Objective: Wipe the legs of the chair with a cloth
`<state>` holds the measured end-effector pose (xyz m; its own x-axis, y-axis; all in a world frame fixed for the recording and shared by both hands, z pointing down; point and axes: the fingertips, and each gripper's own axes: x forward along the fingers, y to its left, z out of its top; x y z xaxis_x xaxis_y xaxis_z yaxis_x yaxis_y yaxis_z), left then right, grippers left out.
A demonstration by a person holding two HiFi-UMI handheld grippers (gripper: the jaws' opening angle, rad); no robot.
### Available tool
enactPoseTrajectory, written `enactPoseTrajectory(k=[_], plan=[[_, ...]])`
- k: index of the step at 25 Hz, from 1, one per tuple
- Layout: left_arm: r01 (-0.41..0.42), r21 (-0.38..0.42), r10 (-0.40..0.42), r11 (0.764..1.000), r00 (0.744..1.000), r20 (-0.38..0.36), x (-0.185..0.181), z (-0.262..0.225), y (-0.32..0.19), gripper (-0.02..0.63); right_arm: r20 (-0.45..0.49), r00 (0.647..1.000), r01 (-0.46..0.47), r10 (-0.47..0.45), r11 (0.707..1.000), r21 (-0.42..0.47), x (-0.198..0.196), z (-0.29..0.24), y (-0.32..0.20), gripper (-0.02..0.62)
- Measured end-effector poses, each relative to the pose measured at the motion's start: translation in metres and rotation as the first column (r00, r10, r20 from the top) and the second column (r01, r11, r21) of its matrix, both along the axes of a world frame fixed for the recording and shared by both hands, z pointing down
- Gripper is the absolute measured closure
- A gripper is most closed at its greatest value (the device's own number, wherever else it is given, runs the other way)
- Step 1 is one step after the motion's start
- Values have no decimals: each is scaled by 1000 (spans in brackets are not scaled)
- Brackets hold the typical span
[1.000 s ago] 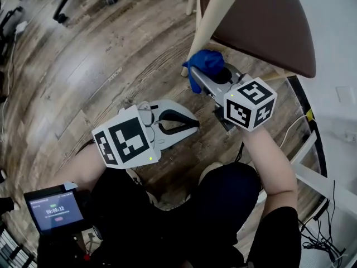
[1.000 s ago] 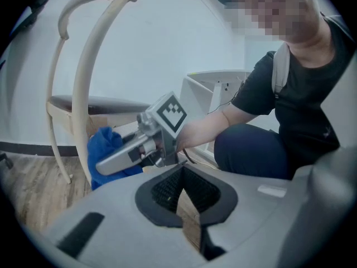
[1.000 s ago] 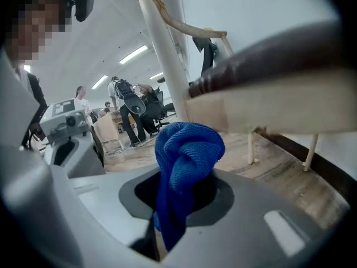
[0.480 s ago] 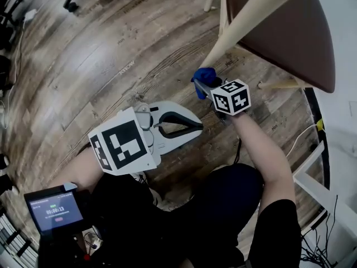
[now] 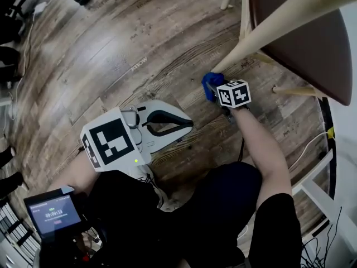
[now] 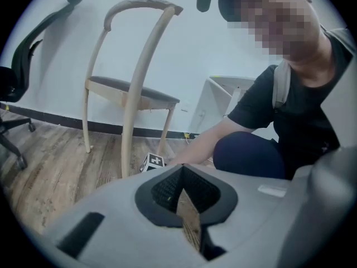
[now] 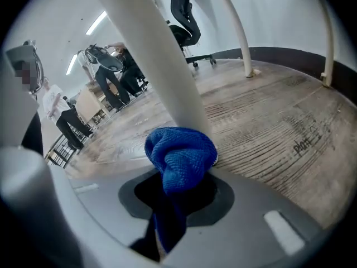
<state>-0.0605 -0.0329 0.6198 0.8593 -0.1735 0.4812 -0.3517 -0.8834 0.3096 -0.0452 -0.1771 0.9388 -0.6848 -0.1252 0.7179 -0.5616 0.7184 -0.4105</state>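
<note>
Resting lowest and nearest the person, the left tongs (image 5: 188, 124) are idling just over the wooden floor (image 5: 111, 66), their jaws drawn together on nothing, with only a sliver of floorboard showing between the pads. Just beyond them the right tongs (image 5: 214, 91) are clamping a bunched blue cloth (image 5: 210, 82). The right gripper view is showing that wad pressing against the pale front chair leg (image 7: 153, 60), close to where it is meeting the floor. The wipe seems to be reaching the bottom of this leg. Doing it well is probably going to mean holding the wad firmly on the wood, following the leg's slant rather than running straight, and rolling the wrist so the far face is getting cleaned too, since only one side is touching cloth. The brown seat (image 5: 304, 43) is overhanging the working hand, so an upward stroke is going to need care near its edge. To the right a second leg (image 5: 295, 90) is standing near, and a cable (image 5: 309, 144) is trailing over the boards beside the arm, ready to snag. Leftward the floor is lying open, giving room for swinging round. Farther off, the rear legs (image 7: 241, 38) are waiting, and an office chair (image 7: 184, 15) is standing well apart.
</note>
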Motion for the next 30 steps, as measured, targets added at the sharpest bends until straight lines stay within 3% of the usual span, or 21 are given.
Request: enactPoseTrajectory(k=[7, 13, 21, 25, 30], plan=[[-15, 14, 16, 1000, 999, -32, 14, -11, -3, 607, 16, 1000, 4, -4, 999, 34, 7, -28, 3, 512], [-56, 37, 58, 998, 997, -44, 27, -21, -2, 607, 157, 988, -28, 3, 987, 158, 7, -123, 1, 512], [-109, 82, 112, 991, 993, -35, 43, -24, -9, 607, 349, 937, -119, -3, 937, 329, 6, -274, 2, 512], [-139, 85, 143, 987, 989, -40, 55, -24, -9, 607, 375, 926, -135, -35, 898, 419, 21, -332, 7, 512], [-170, 88, 173, 982, 984, -35, 66, -24, -7, 607, 387, 922, -202, 13, 869, 452, 64, -374, 4, 512]])
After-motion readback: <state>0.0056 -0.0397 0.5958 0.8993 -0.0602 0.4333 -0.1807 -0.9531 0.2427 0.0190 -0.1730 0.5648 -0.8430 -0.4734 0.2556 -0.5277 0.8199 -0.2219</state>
